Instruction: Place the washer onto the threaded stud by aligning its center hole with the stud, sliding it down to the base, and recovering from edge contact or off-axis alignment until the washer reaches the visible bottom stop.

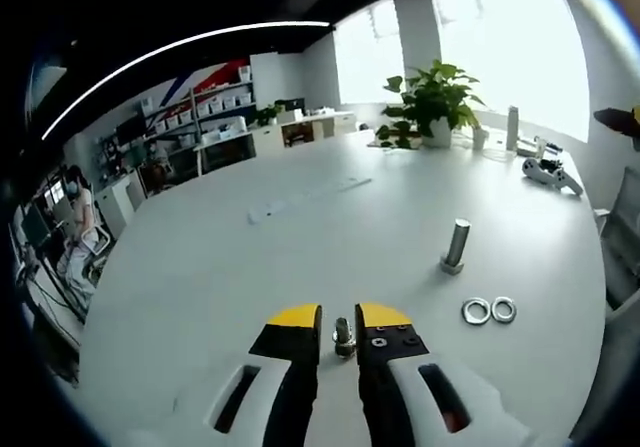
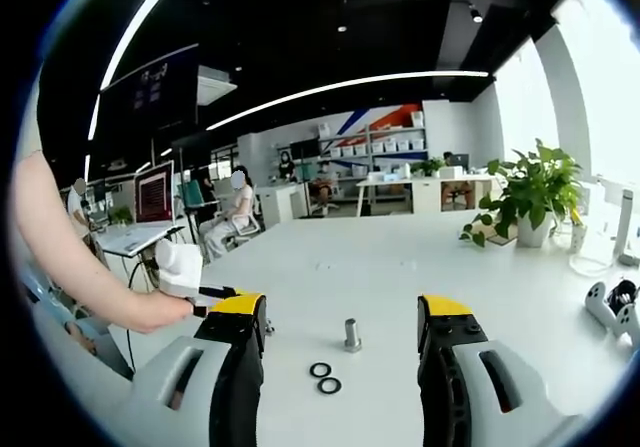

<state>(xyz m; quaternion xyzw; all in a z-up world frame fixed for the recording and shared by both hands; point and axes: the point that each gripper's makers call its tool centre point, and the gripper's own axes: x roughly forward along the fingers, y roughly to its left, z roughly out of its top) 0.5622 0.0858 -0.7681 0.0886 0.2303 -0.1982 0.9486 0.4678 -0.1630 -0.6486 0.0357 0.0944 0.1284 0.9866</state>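
Right hand-held gripper (image 2: 343,332) gapes wide, empty; two washers (image 2: 324,377) lie flat just before the upright stud (image 2: 352,334). Left hand-held gripper (image 1: 340,319) is nearly closed around a small bolt (image 1: 343,337).

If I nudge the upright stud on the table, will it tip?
Probably. The stud stands tall on a narrow base, unsupported, so a high push likely topples it. Looks like metal, so fairly heavy; once down it may roll toward the washers.

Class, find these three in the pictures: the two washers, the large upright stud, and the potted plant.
washers (image 1: 488,310), left gripper view, where the two rings meet on the table.
large stud (image 1: 456,244), left gripper view, middle of its upright shaft.
potted plant (image 2: 531,189), right gripper view, its leaves above the white pot.
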